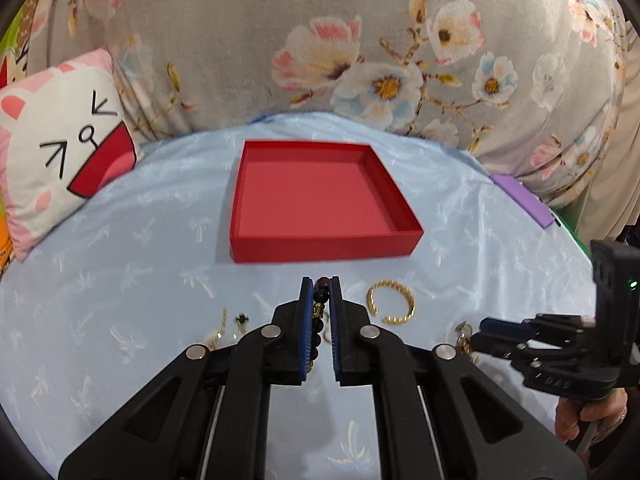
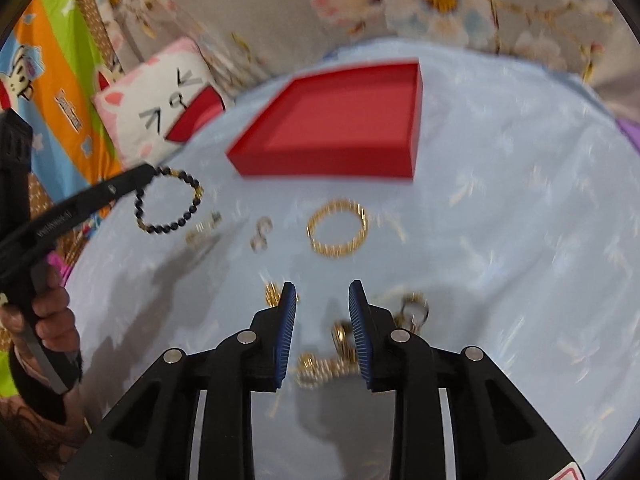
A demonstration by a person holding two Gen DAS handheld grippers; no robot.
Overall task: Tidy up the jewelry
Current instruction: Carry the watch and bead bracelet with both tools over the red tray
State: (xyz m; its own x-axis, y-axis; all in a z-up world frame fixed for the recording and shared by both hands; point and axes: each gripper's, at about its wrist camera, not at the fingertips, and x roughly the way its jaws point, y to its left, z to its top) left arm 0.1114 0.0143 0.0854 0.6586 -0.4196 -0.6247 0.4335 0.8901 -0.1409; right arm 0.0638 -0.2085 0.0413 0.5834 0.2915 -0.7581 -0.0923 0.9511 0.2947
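My left gripper [image 1: 321,285] is shut on a black bead bracelet [image 1: 320,312], held above the blue cloth just in front of the empty red box [image 1: 320,200]. In the right wrist view the bracelet [image 2: 168,204] hangs from the left gripper [image 2: 148,174]. A gold twisted bangle [image 1: 391,302] lies right of it, also in the right wrist view [image 2: 338,228]. My right gripper [image 2: 322,290] is open, low over a gold chain [image 2: 324,364] between its fingers. It shows in the left wrist view [image 1: 486,330].
Small rings [image 2: 262,234] and a gold earring piece [image 2: 204,230] lie on the blue cloth [image 2: 500,240]. A cat pillow [image 1: 60,152] sits at left. A purple box [image 1: 524,198] sits at the right edge. Floral fabric [image 1: 340,40] backs the scene.
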